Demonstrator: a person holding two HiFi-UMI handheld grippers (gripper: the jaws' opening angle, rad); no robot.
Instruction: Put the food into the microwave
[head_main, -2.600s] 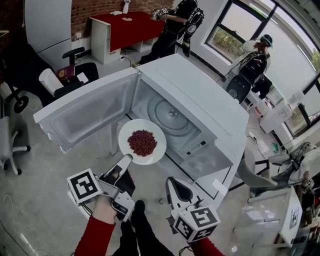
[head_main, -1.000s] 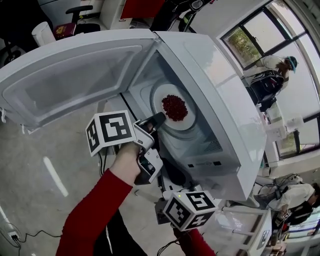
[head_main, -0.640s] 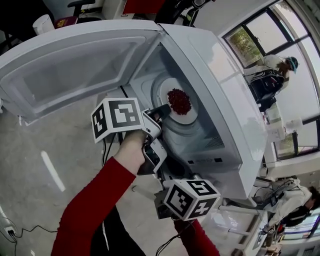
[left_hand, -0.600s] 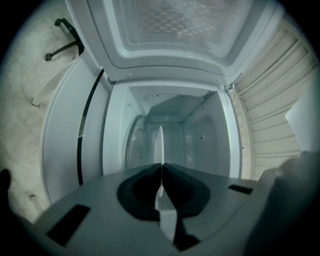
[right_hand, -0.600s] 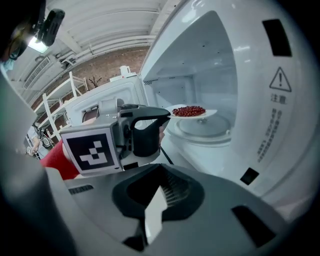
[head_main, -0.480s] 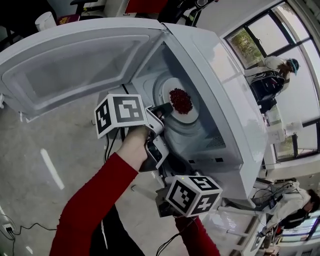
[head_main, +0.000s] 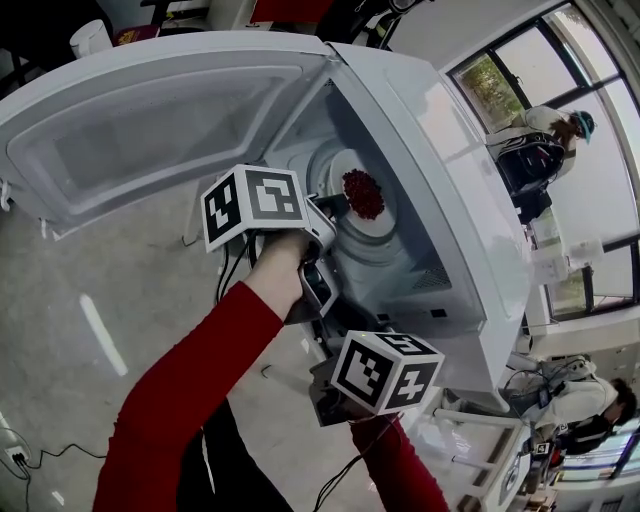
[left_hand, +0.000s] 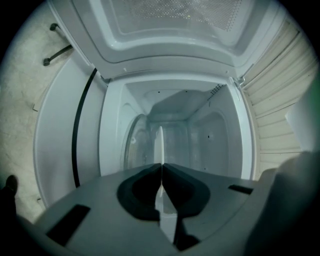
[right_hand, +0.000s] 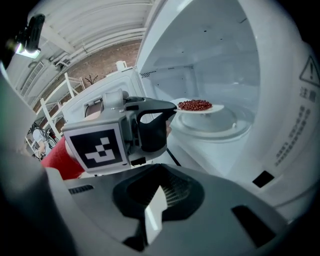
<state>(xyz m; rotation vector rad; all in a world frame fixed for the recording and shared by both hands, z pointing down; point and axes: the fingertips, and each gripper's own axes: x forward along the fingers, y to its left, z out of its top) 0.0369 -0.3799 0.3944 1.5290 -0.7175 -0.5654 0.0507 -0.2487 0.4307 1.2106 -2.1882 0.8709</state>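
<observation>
A white plate (head_main: 378, 228) with a heap of red beans (head_main: 362, 193) hangs level inside the open microwave (head_main: 430, 130), a little above its glass turntable (right_hand: 216, 126). My left gripper (head_main: 336, 206) reaches into the opening and is shut on the plate's near rim. In the left gripper view the plate (left_hand: 160, 142) shows edge-on as a thin white line between the closed jaws of the left gripper (left_hand: 161, 166). The right gripper (right_hand: 159, 187) hangs back below the opening, shut and holding nothing. From there I see the plate (right_hand: 214, 108), the beans (right_hand: 195, 104) and the left gripper (right_hand: 173, 107).
The microwave door (head_main: 150, 120) stands swung wide to the left. A person (head_main: 535, 150) stands by the windows at the right. A white bin (head_main: 90, 38) and an office chair are at the top left. Grey floor with a cable lies at the lower left.
The left gripper has carried the plate from in front of the opening into the microwave, and over the last second a little deeper. The right gripper has stayed low near the front.
</observation>
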